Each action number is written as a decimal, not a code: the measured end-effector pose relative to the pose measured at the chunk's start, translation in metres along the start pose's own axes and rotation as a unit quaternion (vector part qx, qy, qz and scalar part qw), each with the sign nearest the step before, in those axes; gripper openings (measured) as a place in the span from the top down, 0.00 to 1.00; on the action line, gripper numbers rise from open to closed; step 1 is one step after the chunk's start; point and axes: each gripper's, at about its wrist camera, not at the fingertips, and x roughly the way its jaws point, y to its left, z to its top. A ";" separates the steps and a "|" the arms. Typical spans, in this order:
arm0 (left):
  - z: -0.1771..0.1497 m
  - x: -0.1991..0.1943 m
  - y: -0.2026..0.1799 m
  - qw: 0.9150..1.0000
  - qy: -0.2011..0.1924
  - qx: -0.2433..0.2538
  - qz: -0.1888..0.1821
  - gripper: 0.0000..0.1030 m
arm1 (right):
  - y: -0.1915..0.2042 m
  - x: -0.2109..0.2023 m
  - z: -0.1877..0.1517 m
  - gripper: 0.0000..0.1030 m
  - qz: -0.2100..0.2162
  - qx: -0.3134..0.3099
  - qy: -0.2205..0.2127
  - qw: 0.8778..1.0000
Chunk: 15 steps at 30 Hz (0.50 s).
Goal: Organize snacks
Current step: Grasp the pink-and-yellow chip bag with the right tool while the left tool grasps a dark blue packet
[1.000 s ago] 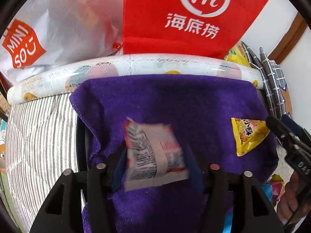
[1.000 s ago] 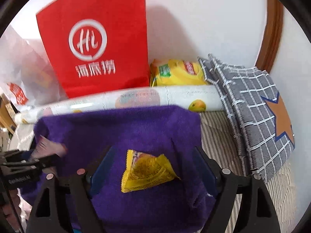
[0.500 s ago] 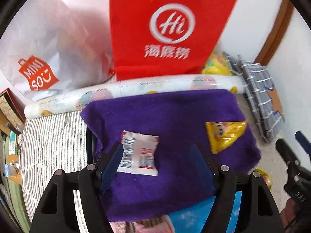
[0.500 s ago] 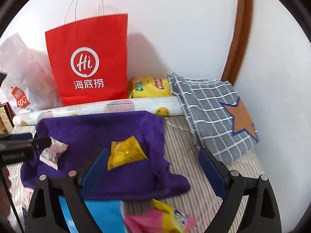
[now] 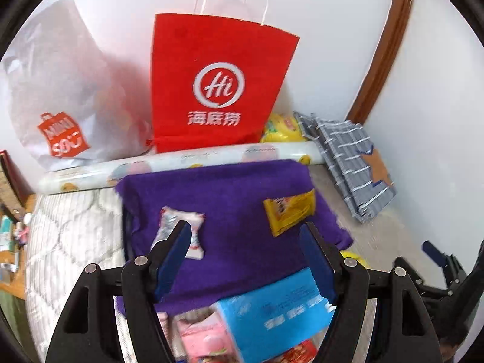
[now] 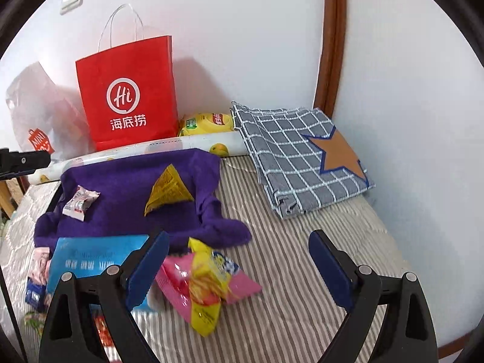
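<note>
Two snacks lie flat on the purple towel (image 6: 127, 205), which is spread over the bed (image 6: 317, 272): a white packet (image 5: 181, 230) toward the towel's left side and a yellow packet (image 5: 289, 211) toward its right, well apart from each other. Neither is held. The left tool (image 5: 245, 239) stands spread with nothing between its blue pads, and its jaws have just been opening; in its own view the white packet lies just beyond and partly behind the left fingertip, its long axis running roughly away from the tool. The right tool (image 6: 239, 251) is likewise spread wide and empty, its jaws also having just opened, and it hangs over bare striped bedding to the right of the towel. The remaining unsorted snacks sit at the near edge of the towel, closer to both tools than the placed pair: a blue box (image 6: 90, 257) on the left, and a pink packet (image 6: 181, 281) with a yellow-and-red chip bag (image 6: 208, 281) lying across it. Seen from the right wrist, the chip bag lies just ahead and slightly left of the tool's centre line, long axis pointing roughly toward the camera, so the right hand appears the nearer for it, and the left for the blue box. A red paper bag (image 6: 127, 96), a rolled printed sheet (image 5: 181, 163) and a folded checked cloth (image 6: 296, 157) border the far side.
</note>
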 end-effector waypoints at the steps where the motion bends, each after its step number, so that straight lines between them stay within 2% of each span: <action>1: -0.004 -0.001 0.001 1.000 0.004 0.001 0.009 0.28 | -0.004 0.002 -0.003 0.09 0.012 0.006 0.007 1.000; 4: -0.017 0.001 0.008 0.999 0.038 0.000 0.019 0.28 | -0.015 0.018 -0.014 0.09 0.057 0.042 0.045 0.996; 7: -0.034 -0.005 0.018 0.998 0.047 -0.010 0.037 0.28 | -0.020 0.037 -0.024 0.13 0.077 0.062 0.066 0.993; 10: -0.048 -0.015 0.027 0.997 0.045 -0.014 0.063 0.28 | -0.020 0.047 -0.024 0.15 0.104 0.068 0.065 0.990; 15: -0.068 -0.030 0.045 0.996 0.044 -0.054 0.059 0.28 | -0.015 0.062 -0.016 0.15 0.138 0.066 0.066 0.986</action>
